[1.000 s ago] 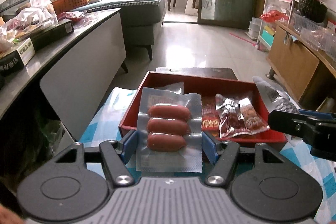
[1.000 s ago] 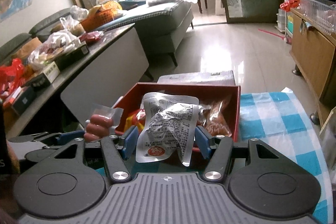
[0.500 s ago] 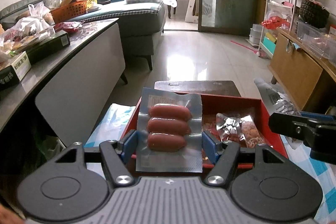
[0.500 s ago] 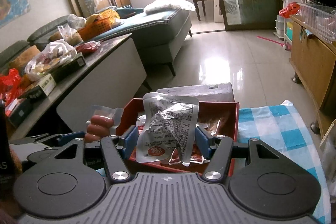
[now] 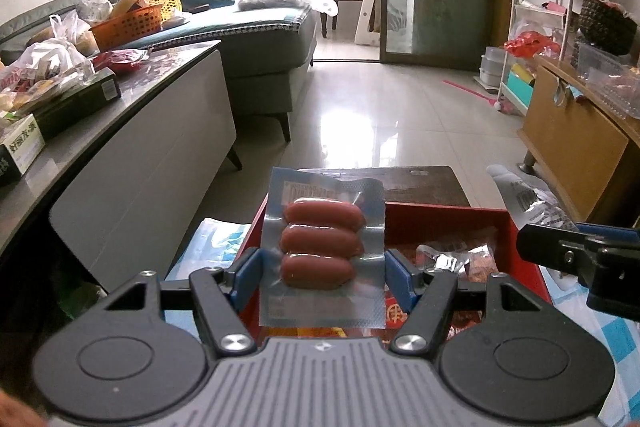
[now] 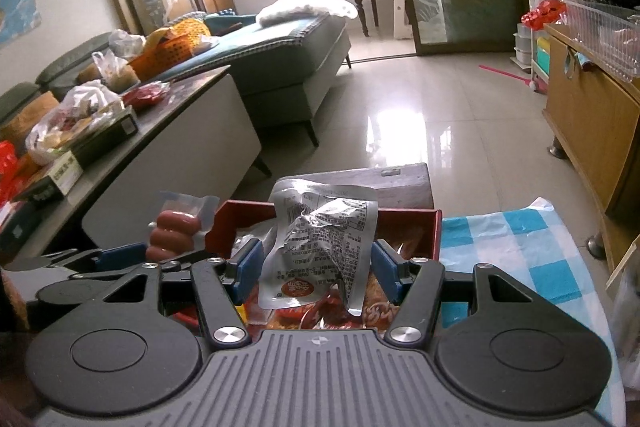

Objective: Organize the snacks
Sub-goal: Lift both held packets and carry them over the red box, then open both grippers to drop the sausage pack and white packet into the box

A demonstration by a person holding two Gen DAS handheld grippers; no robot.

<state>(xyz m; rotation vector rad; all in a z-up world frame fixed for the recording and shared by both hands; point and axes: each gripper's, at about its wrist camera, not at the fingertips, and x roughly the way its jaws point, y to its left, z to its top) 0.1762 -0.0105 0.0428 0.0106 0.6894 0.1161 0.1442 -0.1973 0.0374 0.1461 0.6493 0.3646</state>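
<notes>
My left gripper (image 5: 322, 279) is shut on a clear vacuum pack of three red sausages (image 5: 323, 245), held upright over the near left part of a red tray (image 5: 472, 217). Over the same red tray (image 6: 404, 218), my right gripper (image 6: 316, 267) is shut on a crumpled silver snack pouch (image 6: 320, 243) with printed text. Several snack packets (image 5: 460, 259) lie inside the tray. From the right wrist view the sausage pack (image 6: 172, 231) shows at the left; from the left wrist view the right gripper's finger (image 5: 576, 251) shows at the right edge.
The tray sits on a blue-and-white checked cloth (image 6: 516, 247). A grey counter (image 5: 132, 99) at the left carries boxes, bags and an orange basket (image 5: 128, 25). A wooden cabinet (image 5: 576, 143) stands at the right, a dark stool (image 5: 420, 183) behind the tray, and a sofa (image 5: 260, 43) beyond.
Both grippers have moved forward over the tray with their packs still held; the tray now sits lower and closer in both views.
</notes>
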